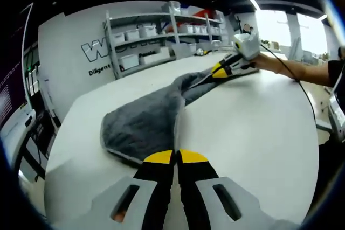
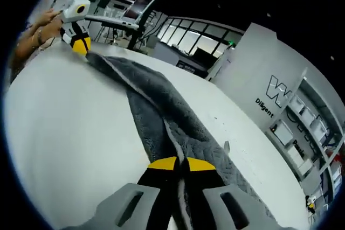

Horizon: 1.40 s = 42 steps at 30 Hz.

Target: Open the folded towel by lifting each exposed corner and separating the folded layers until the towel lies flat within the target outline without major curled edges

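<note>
Your left tool (image 1: 176, 157) has its jaws closed on the near edge of the grey towel (image 1: 145, 125), which lies stretched across the white counter (image 1: 253, 127). Your right tool (image 2: 180, 163) is likewise pinched shut on the opposite end, where the cloth narrows into a drawn-out strip. Nothing else sits on the counter near the towel. Behind it stand metal shelves (image 1: 161, 39) loaded with white bins, against a wall with lettering.
</note>
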Available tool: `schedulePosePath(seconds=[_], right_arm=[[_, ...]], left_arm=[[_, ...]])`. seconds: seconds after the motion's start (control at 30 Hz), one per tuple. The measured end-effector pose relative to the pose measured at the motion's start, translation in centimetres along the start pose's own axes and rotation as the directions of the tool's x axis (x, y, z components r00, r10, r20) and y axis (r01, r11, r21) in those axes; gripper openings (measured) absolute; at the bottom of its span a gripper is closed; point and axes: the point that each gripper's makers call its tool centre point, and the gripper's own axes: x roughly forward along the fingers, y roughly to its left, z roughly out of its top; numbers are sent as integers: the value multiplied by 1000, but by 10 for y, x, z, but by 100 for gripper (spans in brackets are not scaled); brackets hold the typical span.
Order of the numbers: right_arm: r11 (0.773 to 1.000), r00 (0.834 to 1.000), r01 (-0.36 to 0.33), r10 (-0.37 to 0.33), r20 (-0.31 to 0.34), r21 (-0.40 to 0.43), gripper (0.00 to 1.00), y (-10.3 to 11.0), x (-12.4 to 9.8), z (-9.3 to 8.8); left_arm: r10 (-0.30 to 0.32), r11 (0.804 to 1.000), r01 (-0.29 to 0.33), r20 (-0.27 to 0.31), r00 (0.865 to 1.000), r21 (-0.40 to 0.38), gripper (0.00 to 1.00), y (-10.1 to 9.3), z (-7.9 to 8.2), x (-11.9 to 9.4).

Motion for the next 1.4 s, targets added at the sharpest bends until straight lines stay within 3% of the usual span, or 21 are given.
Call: schedulePosePath(seconds=[0.43, 0.53, 0.7, 0.87, 0.93, 1.13, 1.4], right_arm=[[992, 994, -102, 105, 41, -71, 1, 41, -55, 8], [979, 982, -179, 184, 41, -94, 1, 59, -65, 6], [959, 967, -248, 253, 21, -134, 1, 76, -83, -1], [933, 944, -324, 331, 17, -156, 1, 91, -97, -4], [913, 923, -378, 384, 8, -156, 1, 102, -103, -8], [874, 883, -465, 469, -11, -142, 1, 121, -116, -16], [848, 849, -527, 528, 4, -60, 1, 133, -124, -20]], left_arm=[[74, 997, -74, -12, 997, 27, 2, 13, -3, -15], [87, 996, -86, -2, 996, 20, 2, 18, -4, -23], [119, 992, -119, -20, 993, 30, 2, 26, -10, -33], [145, 989, -144, -30, 989, 37, 2, 30, -14, -37], [158, 986, -156, -39, 987, 52, 2, 31, -17, -40], [160, 986, -157, -44, 986, 55, 2, 29, -18, -47], [156, 987, -151, -85, 984, 62, 2, 26, -28, -55]])
